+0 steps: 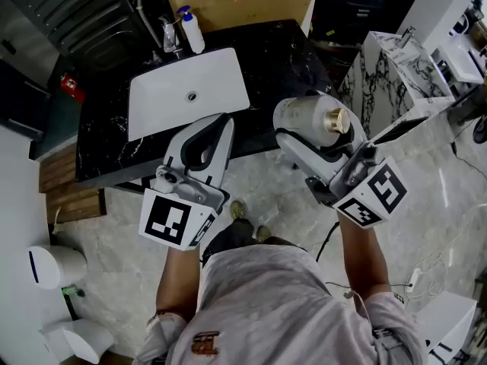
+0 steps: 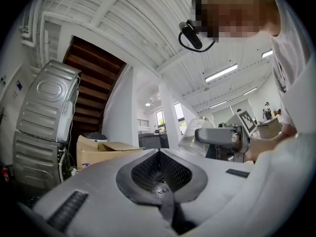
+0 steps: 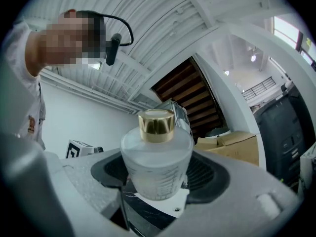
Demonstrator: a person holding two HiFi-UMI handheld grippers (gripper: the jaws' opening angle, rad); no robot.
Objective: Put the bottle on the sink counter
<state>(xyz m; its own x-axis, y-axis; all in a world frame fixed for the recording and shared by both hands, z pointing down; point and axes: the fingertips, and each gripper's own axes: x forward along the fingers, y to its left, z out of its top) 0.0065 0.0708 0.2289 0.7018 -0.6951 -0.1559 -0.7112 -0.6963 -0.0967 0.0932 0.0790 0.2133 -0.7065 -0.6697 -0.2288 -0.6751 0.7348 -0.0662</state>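
A black marbled desk (image 1: 289, 59) over a pale marble floor (image 1: 114, 242) carries one white sink basin (image 1: 221, 82), with one faucet (image 1: 170, 35) and one pump bottle (image 1: 192, 30) at its 12 o'clock and one cardboard box (image 1: 236, 2) behind. Of the two tools, the right hand-held gripper (image 1: 300, 134) is clenched on the single frosted bottle (image 1: 308, 119) with a gold cap (image 3: 156, 124), held in the air off the desk's front edge at the basin's 4 o'clock. The left hand-held gripper (image 1: 222, 120) has its jaws pressed together on nothing, at the basin's 6 o'clock.
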